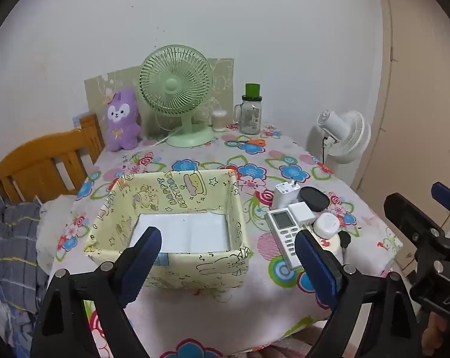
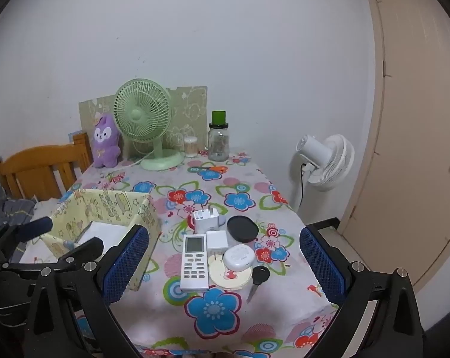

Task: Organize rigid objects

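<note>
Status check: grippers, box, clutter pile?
Left gripper and right gripper open, nothing held. Yellow box holds only a white liner. Remote, chargers, key in a pile on the tablecloth. Path clear.

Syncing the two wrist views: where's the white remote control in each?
Left wrist: the white remote control sits right of centre, just right of the yellow fabric box, its near end partly behind a gripper finger.
Right wrist: the remote sits near centre, fully visible, left of the car key.
Shared landmark: the green desk fan at the table's far edge.
</note>
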`<move>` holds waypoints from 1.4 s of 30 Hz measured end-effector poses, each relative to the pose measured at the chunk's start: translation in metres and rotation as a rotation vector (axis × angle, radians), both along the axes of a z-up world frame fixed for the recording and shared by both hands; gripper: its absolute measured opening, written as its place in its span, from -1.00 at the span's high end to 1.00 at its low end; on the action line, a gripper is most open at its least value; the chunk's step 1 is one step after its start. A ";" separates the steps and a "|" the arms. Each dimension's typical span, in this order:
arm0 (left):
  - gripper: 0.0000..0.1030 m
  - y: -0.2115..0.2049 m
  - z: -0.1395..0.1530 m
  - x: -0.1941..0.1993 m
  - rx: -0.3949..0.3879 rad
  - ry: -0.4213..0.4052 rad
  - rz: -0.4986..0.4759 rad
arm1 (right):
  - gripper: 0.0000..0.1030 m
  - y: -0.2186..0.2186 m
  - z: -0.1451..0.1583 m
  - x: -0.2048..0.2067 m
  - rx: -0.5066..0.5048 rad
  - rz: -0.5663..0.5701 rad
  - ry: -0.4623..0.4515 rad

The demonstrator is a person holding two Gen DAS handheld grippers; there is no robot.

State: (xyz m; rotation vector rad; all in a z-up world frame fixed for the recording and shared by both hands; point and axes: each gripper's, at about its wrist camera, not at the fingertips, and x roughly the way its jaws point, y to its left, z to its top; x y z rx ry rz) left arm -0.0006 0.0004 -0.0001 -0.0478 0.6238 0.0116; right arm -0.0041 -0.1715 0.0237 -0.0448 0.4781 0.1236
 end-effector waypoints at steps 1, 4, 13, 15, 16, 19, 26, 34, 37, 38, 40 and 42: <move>-0.77 0.001 0.000 -0.001 -0.006 0.001 -0.003 | -0.99 0.000 0.000 0.000 0.001 0.003 0.001; -0.78 0.010 0.008 0.002 -0.035 0.028 -0.012 | -0.99 -0.004 0.000 0.001 0.002 0.001 0.002; -0.78 -0.015 0.006 -0.002 0.030 -0.020 -0.062 | -0.99 -0.011 -0.001 0.008 0.028 -0.013 0.047; -0.78 -0.016 0.005 -0.003 0.026 -0.019 -0.068 | -0.99 -0.018 -0.003 0.008 0.048 -0.036 0.042; -0.78 -0.016 0.005 -0.003 0.026 -0.018 -0.068 | -0.99 -0.019 -0.003 0.009 0.052 -0.040 0.045; -0.78 -0.017 0.003 0.000 0.023 -0.001 -0.057 | -0.99 -0.023 -0.003 0.010 0.057 -0.045 0.049; -0.79 -0.017 0.000 0.006 0.024 0.029 -0.046 | -0.99 -0.025 -0.004 0.011 0.052 -0.047 0.049; -0.78 -0.012 0.005 0.006 0.005 -0.031 -0.041 | -0.99 -0.024 -0.002 0.012 0.039 -0.034 0.044; -0.78 -0.015 0.009 0.003 0.044 -0.065 -0.039 | -0.99 -0.024 -0.002 0.013 0.039 -0.031 0.042; -0.78 -0.016 0.009 0.003 0.051 -0.069 -0.045 | -0.99 -0.024 -0.003 0.013 0.040 -0.031 0.043; -0.78 -0.017 0.010 0.004 0.047 -0.068 -0.051 | -0.99 -0.023 -0.002 0.014 0.043 -0.028 0.046; -0.78 -0.016 0.009 0.006 0.041 -0.059 -0.046 | -0.99 -0.023 -0.002 0.014 0.046 -0.029 0.047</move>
